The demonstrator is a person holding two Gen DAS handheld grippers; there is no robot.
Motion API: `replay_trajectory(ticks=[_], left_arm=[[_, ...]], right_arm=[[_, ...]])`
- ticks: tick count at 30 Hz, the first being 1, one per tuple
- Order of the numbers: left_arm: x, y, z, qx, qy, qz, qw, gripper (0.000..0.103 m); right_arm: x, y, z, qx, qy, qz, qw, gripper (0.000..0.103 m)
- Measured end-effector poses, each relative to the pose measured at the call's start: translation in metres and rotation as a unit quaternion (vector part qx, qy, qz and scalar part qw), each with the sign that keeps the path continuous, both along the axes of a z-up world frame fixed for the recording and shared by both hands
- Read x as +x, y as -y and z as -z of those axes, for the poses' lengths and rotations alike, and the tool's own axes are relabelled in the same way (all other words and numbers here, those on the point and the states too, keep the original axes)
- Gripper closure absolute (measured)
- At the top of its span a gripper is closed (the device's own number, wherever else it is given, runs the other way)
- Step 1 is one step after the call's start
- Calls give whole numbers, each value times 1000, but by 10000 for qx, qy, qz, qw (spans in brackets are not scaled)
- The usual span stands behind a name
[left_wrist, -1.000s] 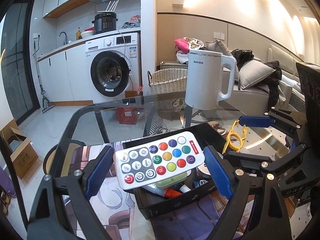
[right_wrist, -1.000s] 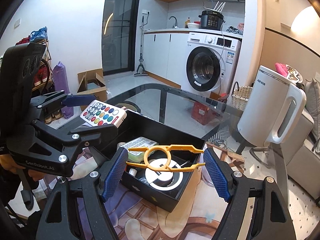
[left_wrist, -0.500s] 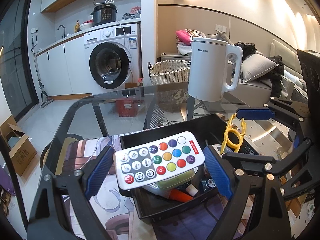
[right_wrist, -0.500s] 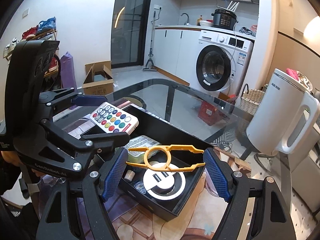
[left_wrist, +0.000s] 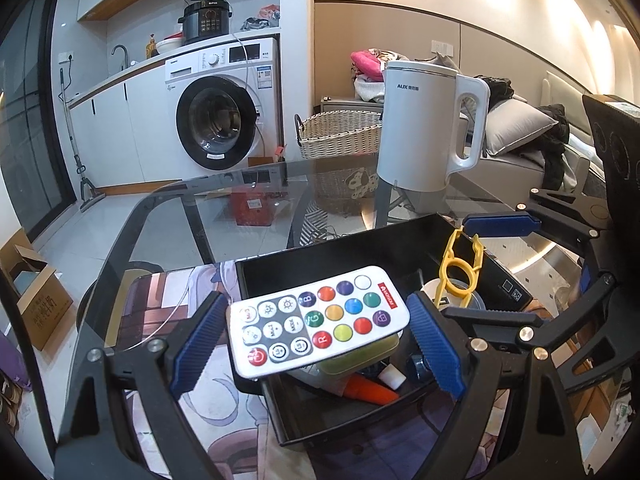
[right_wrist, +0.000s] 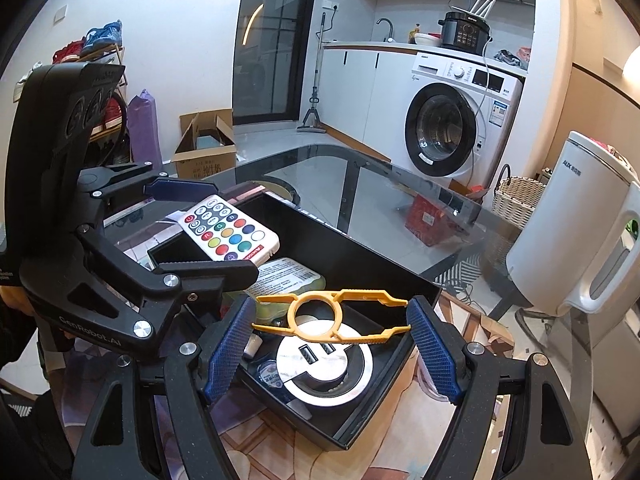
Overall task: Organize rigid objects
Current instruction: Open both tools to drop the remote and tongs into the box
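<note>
My left gripper [left_wrist: 316,332] is shut on a white remote [left_wrist: 320,318] with coloured buttons, held flat over the near left part of a black open box [left_wrist: 340,248]. My right gripper [right_wrist: 332,324] is shut on a yellow plastic tool [right_wrist: 332,314] with a ring in its middle, held crosswise above the same box [right_wrist: 360,256]. The remote [right_wrist: 230,232] and left gripper [right_wrist: 192,232] show at the left of the right wrist view. Inside the box lie a round silver and black device [right_wrist: 326,368], a green-lidded pack [right_wrist: 288,276] and an orange item [left_wrist: 368,390].
The box stands on a printed mat [left_wrist: 176,308] on a glass table [left_wrist: 256,188]. A white kettle [left_wrist: 428,128] stands at the table's far side. Beyond are a washing machine [left_wrist: 218,108], a wicker basket [left_wrist: 340,134], a cardboard box [right_wrist: 204,144] and a sofa.
Both grippers have sunk a little and moved in over the box, which now looks larger and nearer. The remote and the yellow tool stay gripped as before.
</note>
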State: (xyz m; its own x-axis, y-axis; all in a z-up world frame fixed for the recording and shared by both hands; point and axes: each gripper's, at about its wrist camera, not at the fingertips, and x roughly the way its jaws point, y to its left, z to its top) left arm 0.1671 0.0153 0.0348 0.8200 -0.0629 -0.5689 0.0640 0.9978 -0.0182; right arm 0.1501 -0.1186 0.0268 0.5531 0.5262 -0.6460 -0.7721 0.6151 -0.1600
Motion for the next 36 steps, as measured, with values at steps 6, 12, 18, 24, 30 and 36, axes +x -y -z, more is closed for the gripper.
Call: replay_trajectory(ticks=[6,12,18,24,30,36], left_arm=[[2,1,2,14,-33,21,10000,13],[4,3,4,33,-59,38,10000,13],[3,5,5,48,-73,107,9999,13],[2,7,5,69,-70,131,9999,13],[-1,4,4,-102,-148,103,9998,6],[-12,4,0,-190,4,66,9998,0]], right_arm=[[3,-3,4,-122,19,-54,9999,24],[6,-2,6,-145,41,-61,9999,24],[3,2,5,-122,183,67,9997,7],[-3,13,0,-12,179,248,9995,1],[-8,25,0,167,88,477,9987,1],[-12,41,2,444,-88,756,9961,1]])
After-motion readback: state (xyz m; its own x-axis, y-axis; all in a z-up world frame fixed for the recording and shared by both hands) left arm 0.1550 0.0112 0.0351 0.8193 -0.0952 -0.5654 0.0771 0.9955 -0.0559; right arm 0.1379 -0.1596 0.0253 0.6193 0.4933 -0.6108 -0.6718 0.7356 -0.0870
